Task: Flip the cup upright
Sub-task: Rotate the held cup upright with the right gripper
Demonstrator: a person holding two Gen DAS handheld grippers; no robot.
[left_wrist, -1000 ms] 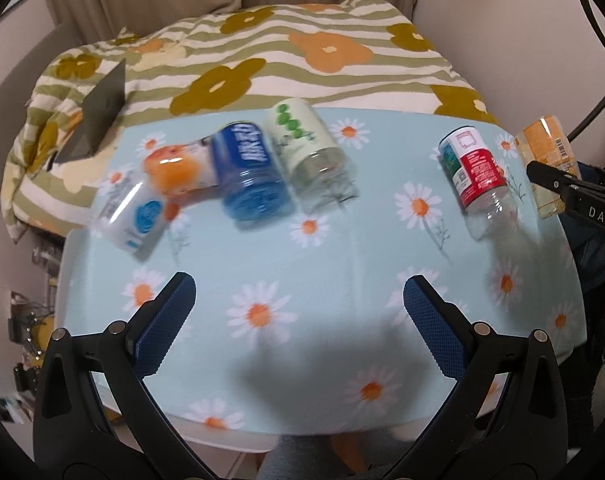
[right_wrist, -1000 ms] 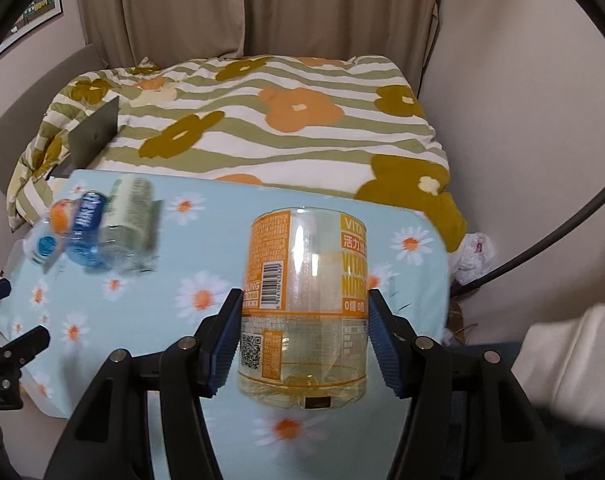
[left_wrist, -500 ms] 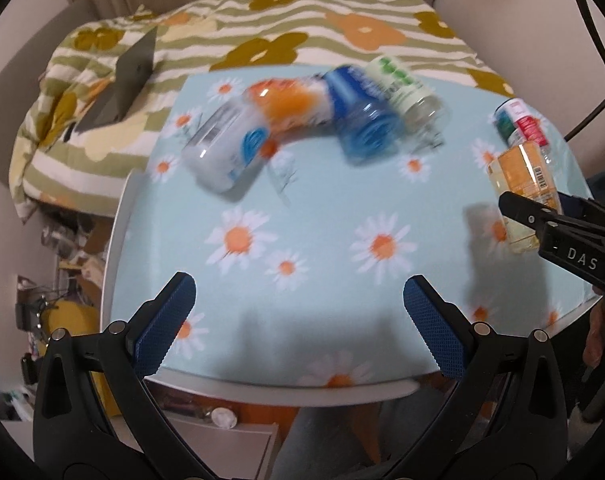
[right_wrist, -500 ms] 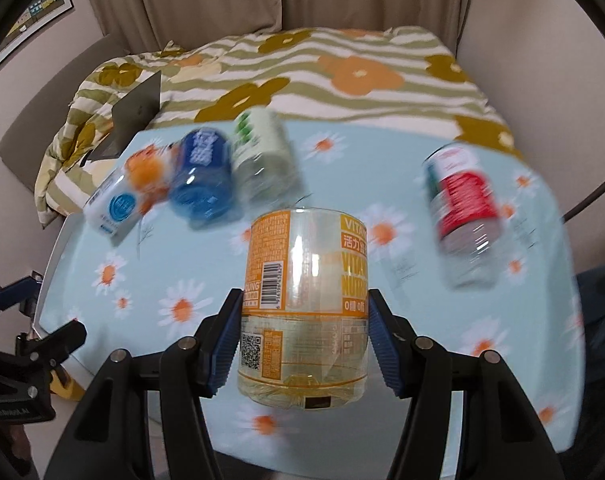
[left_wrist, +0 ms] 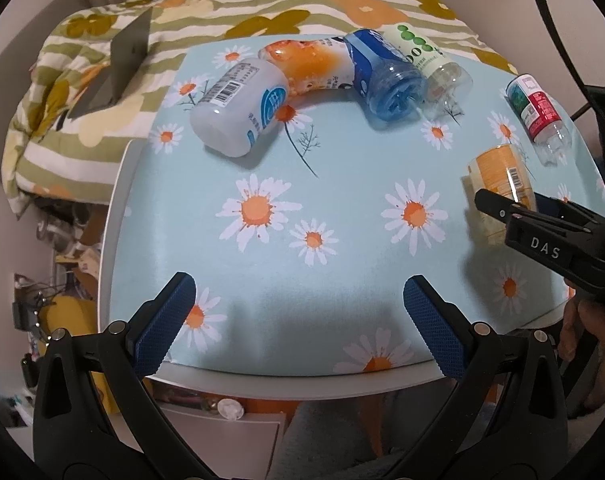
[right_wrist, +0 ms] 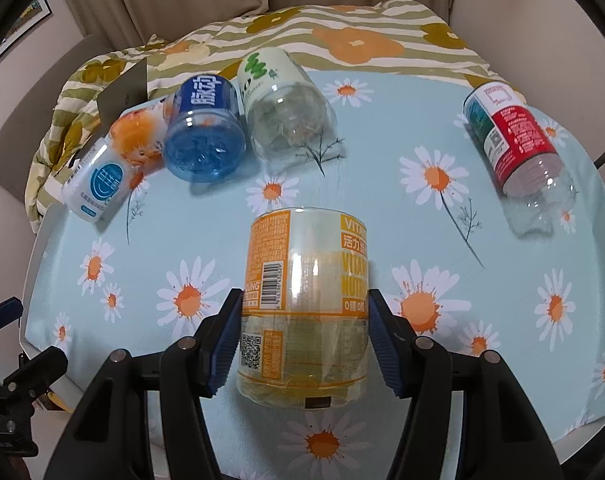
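Note:
My right gripper point(right_wrist: 304, 312) is shut on a clear cup with a yellow-orange label point(right_wrist: 306, 296), held above the daisy tablecloth; it shows at the right of the left wrist view point(left_wrist: 500, 188). My left gripper point(left_wrist: 298, 308) is open and empty over the table's near edge. Lying on their sides are a white cup point(left_wrist: 238, 110), an orange cup point(left_wrist: 308, 64), a blue cup point(left_wrist: 386, 80), a green-dotted cup point(left_wrist: 426, 60) and a red-and-green cup point(left_wrist: 536, 114).
The table point(left_wrist: 118, 200) has a white rim under a light blue daisy cloth. A bed with a striped flowered cover point(left_wrist: 262, 4) lies behind it, with a dark laptop point(left_wrist: 118, 68) on it. Clutter sits on the floor at left point(left_wrist: 62, 240).
My right gripper has carried the yellow-orange cup leftward over the table. My left gripper has pulled back and turned left, bringing the table's near-left edge into view.

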